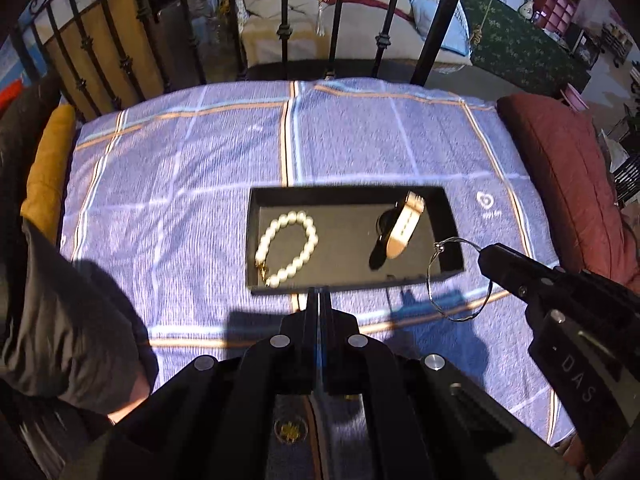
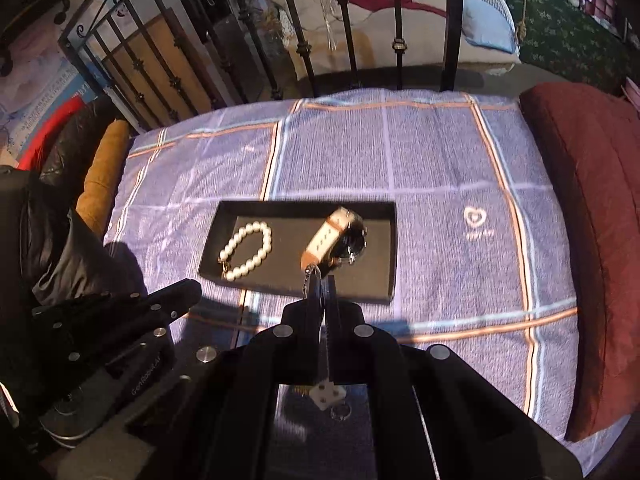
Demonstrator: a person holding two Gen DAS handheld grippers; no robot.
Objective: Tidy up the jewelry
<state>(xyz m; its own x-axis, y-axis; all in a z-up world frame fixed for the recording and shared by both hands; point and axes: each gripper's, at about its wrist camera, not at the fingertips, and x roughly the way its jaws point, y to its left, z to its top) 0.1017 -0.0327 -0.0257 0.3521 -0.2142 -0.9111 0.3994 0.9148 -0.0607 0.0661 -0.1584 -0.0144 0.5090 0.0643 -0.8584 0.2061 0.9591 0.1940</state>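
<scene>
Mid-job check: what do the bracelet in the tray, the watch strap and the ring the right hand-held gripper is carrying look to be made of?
Bracelet: glossy cream beads, pearl or imitation, with a small gold-toned clasp.
Watch strap: matte pale band with punched holes and a tan edge, likely leather or a synthetic.
Ring, pinched in the right hand-held gripper: thin silvery wire hoop, apparently metal, glinting.
Tray: matte black, probably card.

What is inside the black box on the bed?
Inside the black box lie a pearl bracelet and a watch with a pale strap. The watch hides the floor under it; the box's near wall hides the near edge.
</scene>
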